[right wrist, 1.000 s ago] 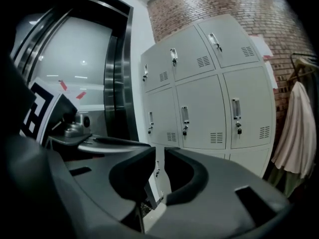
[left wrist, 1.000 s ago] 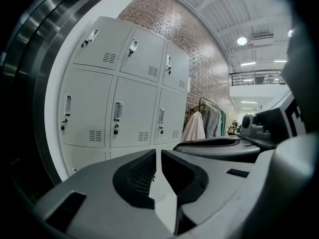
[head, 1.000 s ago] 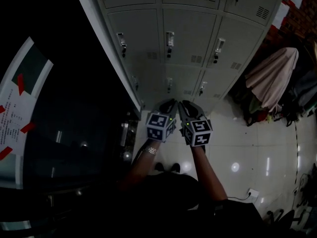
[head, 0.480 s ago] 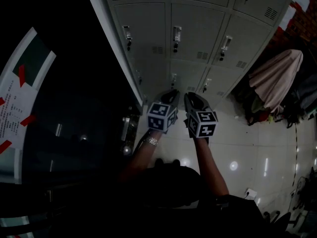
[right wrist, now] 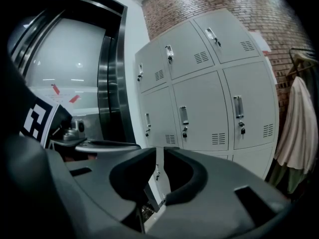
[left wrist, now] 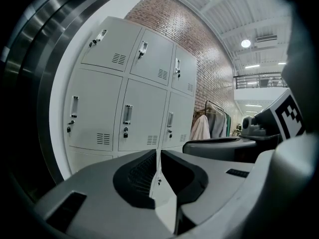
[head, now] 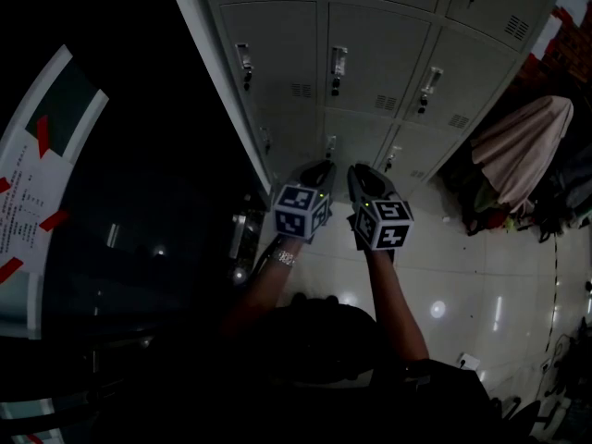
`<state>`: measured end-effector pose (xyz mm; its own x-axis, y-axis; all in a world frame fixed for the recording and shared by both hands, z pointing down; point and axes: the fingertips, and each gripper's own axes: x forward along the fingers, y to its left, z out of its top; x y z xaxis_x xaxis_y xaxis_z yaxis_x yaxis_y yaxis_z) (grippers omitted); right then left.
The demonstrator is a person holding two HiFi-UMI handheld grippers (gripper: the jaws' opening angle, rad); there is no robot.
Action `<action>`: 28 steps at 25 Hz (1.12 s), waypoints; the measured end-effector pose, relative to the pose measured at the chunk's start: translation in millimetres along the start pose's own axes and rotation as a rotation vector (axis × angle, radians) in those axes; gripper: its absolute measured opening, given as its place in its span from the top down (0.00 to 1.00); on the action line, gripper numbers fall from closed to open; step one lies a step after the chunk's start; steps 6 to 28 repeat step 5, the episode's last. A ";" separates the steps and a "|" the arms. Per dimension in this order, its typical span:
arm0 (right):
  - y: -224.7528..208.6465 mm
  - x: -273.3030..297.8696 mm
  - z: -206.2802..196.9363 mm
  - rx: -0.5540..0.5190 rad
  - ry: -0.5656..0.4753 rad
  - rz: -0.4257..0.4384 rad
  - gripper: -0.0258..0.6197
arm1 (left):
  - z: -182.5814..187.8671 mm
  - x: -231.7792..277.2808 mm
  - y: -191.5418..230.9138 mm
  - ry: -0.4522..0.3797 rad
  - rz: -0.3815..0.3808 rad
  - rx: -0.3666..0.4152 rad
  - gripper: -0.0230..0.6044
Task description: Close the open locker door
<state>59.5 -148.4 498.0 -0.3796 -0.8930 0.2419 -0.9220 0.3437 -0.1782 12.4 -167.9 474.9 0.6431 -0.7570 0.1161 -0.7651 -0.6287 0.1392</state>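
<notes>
A bank of grey lockers [head: 370,54] stands ahead, and every door I can see in the head view lies flush. My left gripper [head: 314,167] and right gripper [head: 363,169] are held side by side in front of the bottom row, hiding part of it. The left gripper [left wrist: 157,156] has its jaws closed to a thin slit with nothing in it. The right gripper [right wrist: 160,156] has a narrow gap and holds nothing. Through that gap a grey panel [right wrist: 150,196] angles out low down. I cannot tell whether it is the open door.
A dark glass and steel doorway [head: 139,248] fills the left, with a white notice [head: 37,183] taped in red. A pale garment [head: 523,146] hangs on a rack to the right of the lockers. Glossy floor tiles [head: 481,276] lie below, with a cable [head: 462,361] near the right.
Both grippers have edged forward and slightly right toward the lockers' bottom row, still side by side. The head view has shifted a little with them.
</notes>
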 end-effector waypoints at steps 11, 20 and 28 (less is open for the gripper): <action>5.1 4.7 1.1 -0.008 -0.003 0.017 0.88 | 0.8 -0.4 3.9 -0.003 0.004 0.002 0.91; 5.1 4.7 1.1 -0.008 -0.003 0.017 0.88 | 0.8 -0.4 3.9 -0.003 0.004 0.002 0.91; 5.1 4.7 1.1 -0.008 -0.003 0.017 0.88 | 0.8 -0.4 3.9 -0.003 0.004 0.002 0.91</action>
